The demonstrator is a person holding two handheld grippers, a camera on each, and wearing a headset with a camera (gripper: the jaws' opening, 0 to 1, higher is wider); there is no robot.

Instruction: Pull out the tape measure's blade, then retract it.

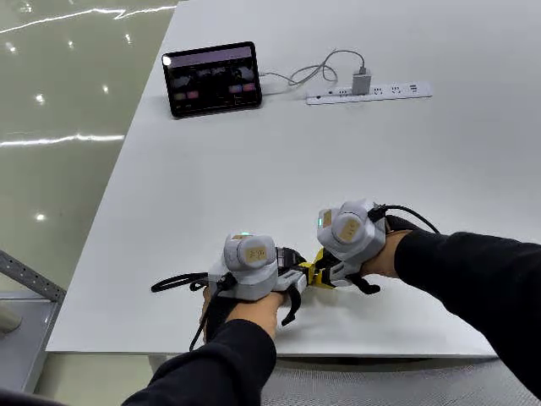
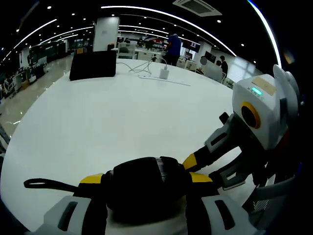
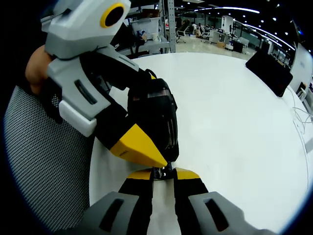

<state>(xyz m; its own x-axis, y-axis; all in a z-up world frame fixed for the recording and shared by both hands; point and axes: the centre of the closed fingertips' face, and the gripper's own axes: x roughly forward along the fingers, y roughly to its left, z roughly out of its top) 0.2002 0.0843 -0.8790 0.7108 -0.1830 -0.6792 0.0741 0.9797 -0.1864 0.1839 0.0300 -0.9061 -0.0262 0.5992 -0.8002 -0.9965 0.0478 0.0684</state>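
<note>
A: What carries it all?
B: A broad white counter (image 1: pixel 279 169). At its far side sit a dark tablet (image 1: pixel 211 78) and a white power strip (image 1: pixel 372 91) with a charger (image 1: pixel 361 83) plugged in, all well apart from the work at the near edge

A: And the two tools?
B: The left hand-held gripper (image 2: pixel 146 180) is clamped around the tape measure (image 3: pixel 155 115), one yellow-tipped jaw on each side of the case. The right hand-held gripper (image 3: pixel 164 173) faces it from the other side, jaws nearly together, nose to nose with the left one

A: Where is the tape measure, then?
B: It is a black case between the left jaws, low over the counter by the near edge. Whether it rests on the surface cannot be told. Its black strap (image 2: pixel 44 183) lies on the counter on the side away from the right tool

A: What are the right jaws closed on?
B: A small metal blade tip (image 3: pixel 162 171), right at the mouth of the case. They look pinched on it

A: So how far along is the job?
B: Barely started, by the look of it. No length of blade shows between the case and the right jaws. The grip seems taken, the pull-out is not yet done, and the retracting comes after that
</note>
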